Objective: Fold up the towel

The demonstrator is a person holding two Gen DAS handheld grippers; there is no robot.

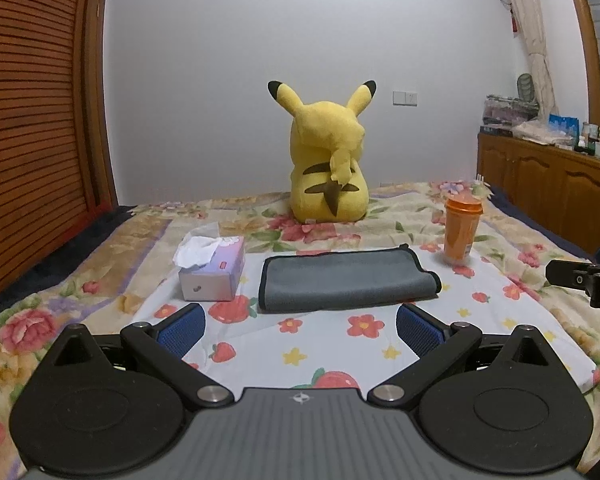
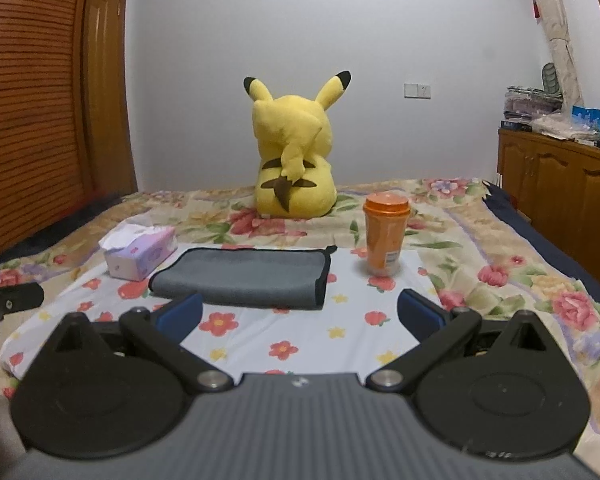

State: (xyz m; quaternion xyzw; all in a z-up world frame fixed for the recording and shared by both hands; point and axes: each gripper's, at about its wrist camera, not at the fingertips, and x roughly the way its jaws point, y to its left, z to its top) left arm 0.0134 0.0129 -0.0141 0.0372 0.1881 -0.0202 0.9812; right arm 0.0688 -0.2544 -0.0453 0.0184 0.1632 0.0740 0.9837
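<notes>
A grey towel with a black hem lies folded in layers on a white strawberry-print cloth on the bed; the right wrist view shows the towel too. My left gripper is open just short of its near edge, blue pads wide apart, nothing between them. My right gripper is open as well, a little nearer than the towel and empty. The right gripper's tip shows at the left wrist view's right edge, and the left gripper's tip at the right wrist view's left edge.
A tissue box stands left of the towel, an orange lidded cup to its right. A yellow plush toy sits behind on the floral bedspread. A wooden wardrobe is left, a cabinet right.
</notes>
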